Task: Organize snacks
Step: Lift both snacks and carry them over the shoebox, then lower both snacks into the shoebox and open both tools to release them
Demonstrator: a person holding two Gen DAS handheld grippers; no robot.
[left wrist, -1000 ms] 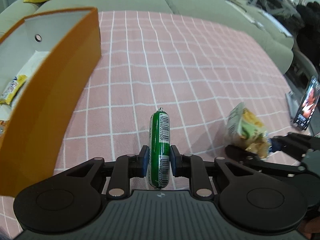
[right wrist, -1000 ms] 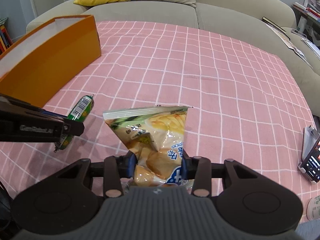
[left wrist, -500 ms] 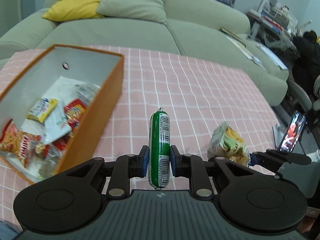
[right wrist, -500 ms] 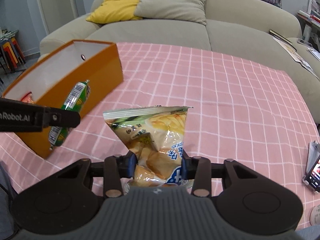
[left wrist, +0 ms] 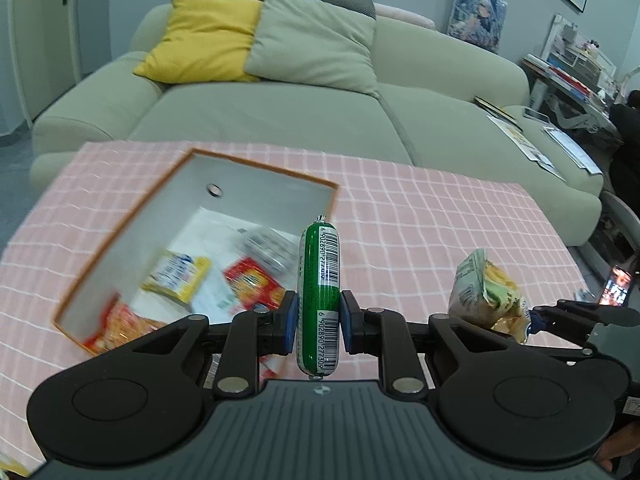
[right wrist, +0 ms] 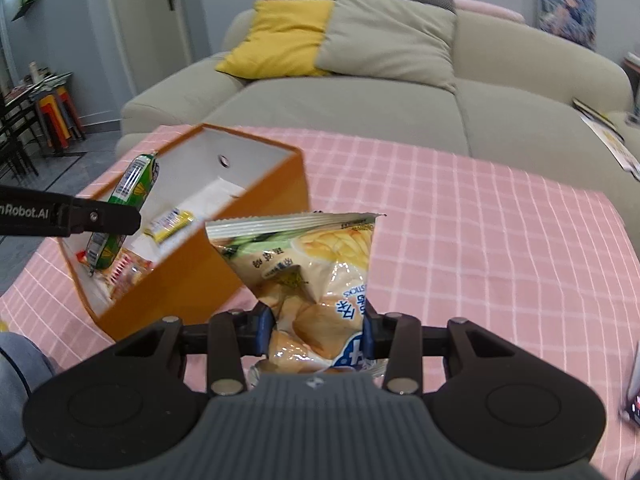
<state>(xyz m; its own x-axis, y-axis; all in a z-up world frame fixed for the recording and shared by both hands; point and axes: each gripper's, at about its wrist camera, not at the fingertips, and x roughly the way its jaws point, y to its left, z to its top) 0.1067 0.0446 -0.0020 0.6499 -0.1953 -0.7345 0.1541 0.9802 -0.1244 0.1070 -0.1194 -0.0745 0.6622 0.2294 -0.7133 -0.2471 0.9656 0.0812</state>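
A green sausage stick (left wrist: 319, 300) stands upright above the orange box (right wrist: 208, 264); a crumpled chip bag (right wrist: 316, 288) hangs beside it.

Yellow cushion (left wrist: 204, 40) on sofa (left wrist: 280, 120); possibly a phone (left wrist: 616, 290).

Blurred snack packets (left wrist: 176, 280) in box (left wrist: 264, 168)

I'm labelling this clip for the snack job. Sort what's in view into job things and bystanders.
Job things:
left gripper, shut on the green sausage
right gripper, shut on the chip bag
orange box with the packets inside

Bystanders:
sofa
yellow cushion
grey cushion
phone
magazines
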